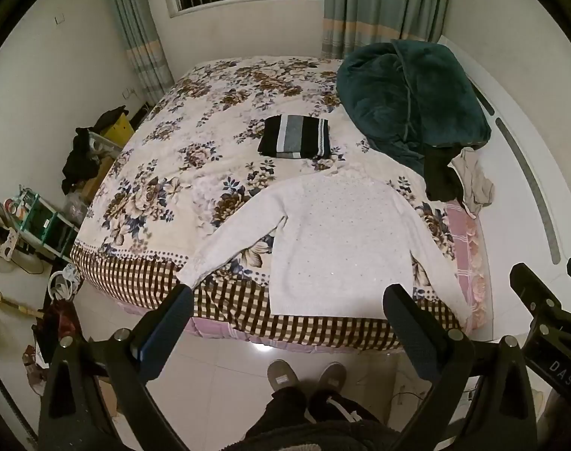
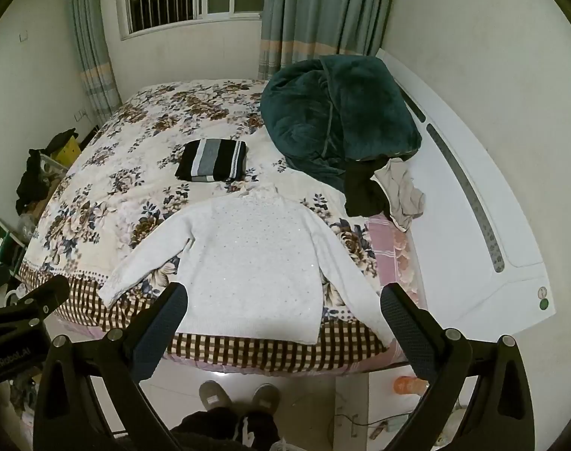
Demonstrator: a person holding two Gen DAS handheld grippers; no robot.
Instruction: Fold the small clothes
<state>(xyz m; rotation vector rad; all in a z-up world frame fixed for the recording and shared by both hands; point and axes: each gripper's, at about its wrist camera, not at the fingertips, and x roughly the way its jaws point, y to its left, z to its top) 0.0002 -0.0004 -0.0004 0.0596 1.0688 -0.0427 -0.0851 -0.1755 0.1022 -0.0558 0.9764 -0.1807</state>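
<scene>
A white knit sweater (image 1: 342, 236) lies flat on the flowered bed (image 1: 195, 120), sleeves spread, hem at the near edge; it also shows in the right wrist view (image 2: 248, 259). A folded black and grey striped garment (image 1: 295, 137) lies behind it, and shows in the right wrist view (image 2: 212, 159) too. A small pile of dark and beige clothes (image 1: 458, 180) lies at the right, also in the right wrist view (image 2: 383, 191). My left gripper (image 1: 289, 306) is open and empty above the near bed edge. My right gripper (image 2: 285, 302) is open and empty, held over the sweater's hem.
A dark green blanket (image 1: 409, 94) is heaped at the bed's far right beside the white headboard (image 2: 473, 203). Cluttered shelves and boxes (image 1: 41, 218) stand on the floor at the left. The person's slippered feet (image 1: 304, 376) stand on the tiled floor before the bed.
</scene>
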